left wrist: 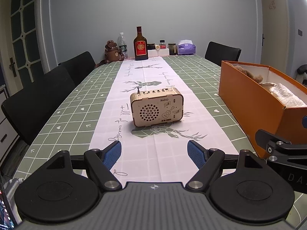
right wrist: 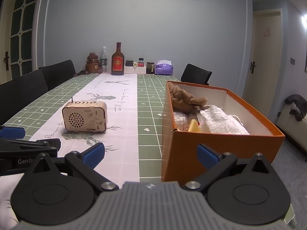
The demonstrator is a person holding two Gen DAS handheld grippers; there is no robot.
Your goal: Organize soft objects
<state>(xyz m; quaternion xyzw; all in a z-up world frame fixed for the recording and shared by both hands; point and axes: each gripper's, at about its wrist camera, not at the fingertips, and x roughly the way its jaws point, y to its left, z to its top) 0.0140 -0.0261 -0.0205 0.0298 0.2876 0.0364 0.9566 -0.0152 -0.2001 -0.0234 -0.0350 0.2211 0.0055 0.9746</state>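
Since the brown plush toy [right wrist: 184, 97] and crumpled white cloth [right wrist: 222, 122] already sit in the orange cardboard box [right wrist: 220, 145], both claws, left claw [left wrist: 154, 153] and right claw [right wrist: 151, 153], hang wide and empty over the desk [right wrist: 149, 115], looks basically done.

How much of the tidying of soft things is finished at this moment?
It looks nearly finished: the brown plush toy and white crumpled cloth lie in the orange cardboard box. Both the left claw and right claw are open, holding nothing. No soft item remains on the tablecloth in view.
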